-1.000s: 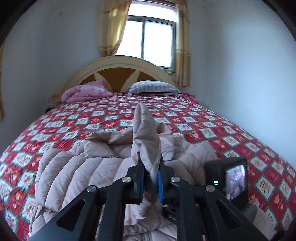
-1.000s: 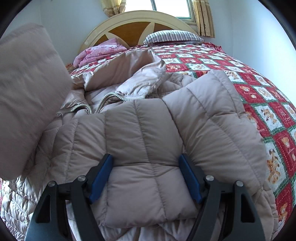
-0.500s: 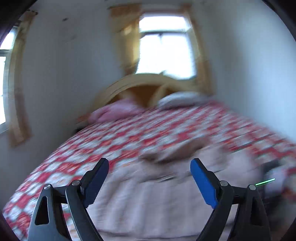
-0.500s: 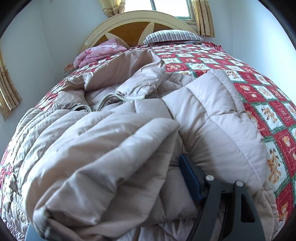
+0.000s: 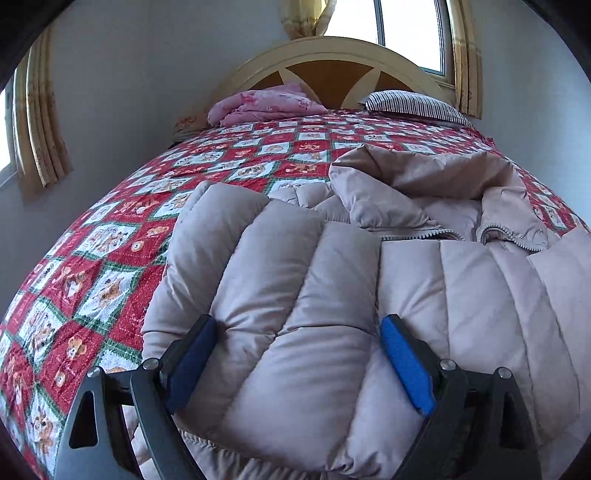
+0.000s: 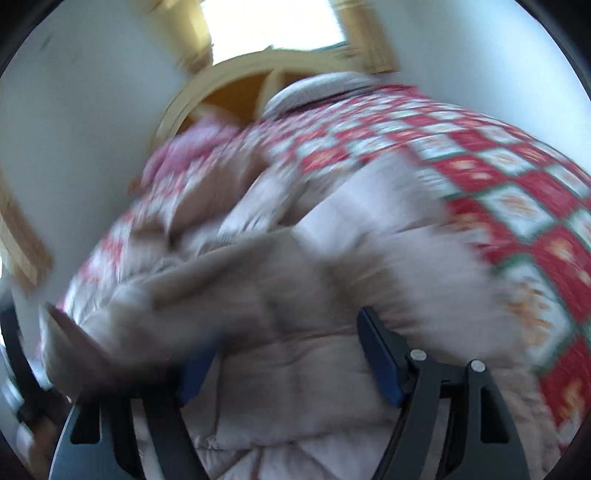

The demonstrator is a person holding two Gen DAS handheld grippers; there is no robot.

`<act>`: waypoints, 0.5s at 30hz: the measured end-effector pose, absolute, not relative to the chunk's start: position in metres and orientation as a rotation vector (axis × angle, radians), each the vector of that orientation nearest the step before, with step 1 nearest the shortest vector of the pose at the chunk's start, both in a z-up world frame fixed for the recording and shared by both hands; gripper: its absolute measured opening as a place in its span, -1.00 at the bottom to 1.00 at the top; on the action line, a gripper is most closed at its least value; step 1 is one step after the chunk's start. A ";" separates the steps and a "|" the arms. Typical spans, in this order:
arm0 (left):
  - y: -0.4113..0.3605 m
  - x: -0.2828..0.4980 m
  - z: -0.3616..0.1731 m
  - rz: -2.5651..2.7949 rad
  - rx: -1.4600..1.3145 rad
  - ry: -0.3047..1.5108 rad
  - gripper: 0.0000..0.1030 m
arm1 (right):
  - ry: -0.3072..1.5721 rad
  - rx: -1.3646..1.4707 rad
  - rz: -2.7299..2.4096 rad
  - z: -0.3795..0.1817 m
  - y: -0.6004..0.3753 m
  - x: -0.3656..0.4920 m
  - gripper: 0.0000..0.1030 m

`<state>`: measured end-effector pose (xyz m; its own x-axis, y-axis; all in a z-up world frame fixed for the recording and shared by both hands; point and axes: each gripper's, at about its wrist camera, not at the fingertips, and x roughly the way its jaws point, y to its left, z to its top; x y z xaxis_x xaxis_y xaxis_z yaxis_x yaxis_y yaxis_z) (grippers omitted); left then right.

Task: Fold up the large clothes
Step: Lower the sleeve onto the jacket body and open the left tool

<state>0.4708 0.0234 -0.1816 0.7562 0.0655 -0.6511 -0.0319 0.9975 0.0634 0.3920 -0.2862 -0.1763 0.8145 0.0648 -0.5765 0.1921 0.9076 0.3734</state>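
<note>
1. We hold 2 grippers over a puffy beige coat spread across the bed, which wears a red, white and green patchwork quilt.
2. Our left gripper stands with its jaws wide apart, 1 blue pad on each side of a quilted sleeve folded over the coat's body; the pads do not appear to squeeze the padding between them.
3. Beyond the sleeve, the coat's collar and open zipper lie bunched toward the right of the left wrist view.
4. Our right gripper also has its jaws spread wide over the coat, the right pad clear, the left pad half hidden by a fold of fabric; this view is blurred, and we see no grip on the cloth.
5. At the head of the bed, a pink folded blanket and a striped pillow rest against the arched headboard, below a curtained window.
</note>
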 end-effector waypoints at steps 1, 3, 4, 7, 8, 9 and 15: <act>0.021 0.473 -0.183 0.058 0.060 0.708 0.76 | 0.575 0.467 -0.120 -0.165 -0.294 0.382 0.53; 0.015 0.473 -0.184 0.071 0.091 0.695 0.76 | 0.493 0.492 -0.181 -0.140 -0.302 0.367 0.58; 0.014 0.472 -0.184 0.074 0.100 0.691 0.76 | 0.457 0.491 -0.179 -0.124 -0.300 0.363 0.59; 0.015 0.472 -0.184 0.073 0.096 0.684 0.76 | 0.456 0.416 -0.072 -0.091 -0.270 0.376 0.60; 0.017 0.471 -0.184 0.070 0.085 0.682 0.76 | 0.493 0.387 0.001 -0.086 -0.254 0.387 0.60; 0.019 0.471 -0.184 0.067 0.077 0.681 0.76 | 0.553 0.353 0.068 -0.088 -0.235 0.400 0.54; 0.040 0.458 -0.167 0.040 -0.045 0.633 0.76 | 0.849 0.167 0.107 -0.168 -0.184 0.441 0.14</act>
<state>0.4575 0.0397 -0.1669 0.8055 0.0233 -0.5921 -0.0508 0.9983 -0.0299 0.4407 -0.1839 -0.1684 0.6566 0.1600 -0.7371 -0.0271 0.9816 0.1889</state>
